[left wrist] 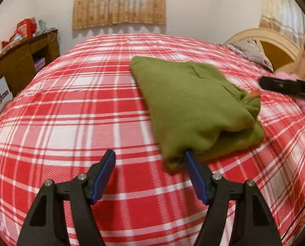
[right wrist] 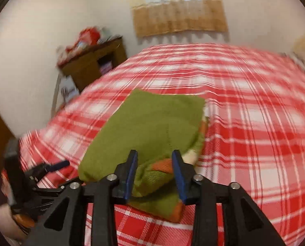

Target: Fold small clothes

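Observation:
A folded green garment [left wrist: 193, 102] lies on the red and white plaid bed [left wrist: 70, 123]. My left gripper [left wrist: 149, 156] is open just in front of its near corner, and the right fingertip [left wrist: 188, 156] sits tucked against the cloth there. In the right wrist view the same garment [right wrist: 152, 123] shows orange and white stripes along its near edge. My right gripper [right wrist: 154, 153] stands over that edge with a loose fold lying between its parted fingers, so it is open. The left gripper's blue fingertip [right wrist: 58, 165] shows at the garment's left side.
A cluttered wooden desk [left wrist: 23, 57] stands by the wall left of the bed. A pale wooden headboard [left wrist: 275, 41], a pillow [left wrist: 248, 51] and pink cloth [left wrist: 285, 75] are at the right. Plaid bedding [right wrist: 255, 123] stretches right of the garment.

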A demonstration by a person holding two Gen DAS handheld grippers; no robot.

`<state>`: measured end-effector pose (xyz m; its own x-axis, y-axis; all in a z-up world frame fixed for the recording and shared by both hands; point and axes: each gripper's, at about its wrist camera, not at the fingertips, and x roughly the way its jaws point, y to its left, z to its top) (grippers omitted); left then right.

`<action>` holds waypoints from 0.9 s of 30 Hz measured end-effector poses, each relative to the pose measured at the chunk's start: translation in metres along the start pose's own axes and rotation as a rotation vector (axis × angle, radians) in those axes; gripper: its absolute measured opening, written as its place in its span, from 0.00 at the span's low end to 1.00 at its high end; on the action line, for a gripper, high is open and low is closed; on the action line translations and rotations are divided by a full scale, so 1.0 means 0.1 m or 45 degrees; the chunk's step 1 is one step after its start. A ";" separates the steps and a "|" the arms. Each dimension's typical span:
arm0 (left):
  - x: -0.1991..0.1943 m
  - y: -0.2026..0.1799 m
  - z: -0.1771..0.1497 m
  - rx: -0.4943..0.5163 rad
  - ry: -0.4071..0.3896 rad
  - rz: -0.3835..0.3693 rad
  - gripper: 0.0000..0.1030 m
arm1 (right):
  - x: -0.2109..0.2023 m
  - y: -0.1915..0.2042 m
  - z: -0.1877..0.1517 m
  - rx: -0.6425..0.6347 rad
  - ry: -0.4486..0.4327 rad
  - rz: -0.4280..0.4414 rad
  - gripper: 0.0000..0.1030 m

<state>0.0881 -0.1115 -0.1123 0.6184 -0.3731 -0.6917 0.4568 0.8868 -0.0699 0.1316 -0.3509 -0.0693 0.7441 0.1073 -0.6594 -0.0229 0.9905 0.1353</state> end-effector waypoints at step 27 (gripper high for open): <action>0.05 0.00 0.14 0.026 -0.001 -0.003 0.22 | 0.10 -0.25 -0.49 0.191 0.122 0.051 0.16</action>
<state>0.1002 -0.1176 -0.1060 0.6181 -0.3752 -0.6908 0.4713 0.8802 -0.0565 0.1070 -0.3709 -0.1151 0.6774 0.1609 -0.7178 0.0540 0.9623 0.2666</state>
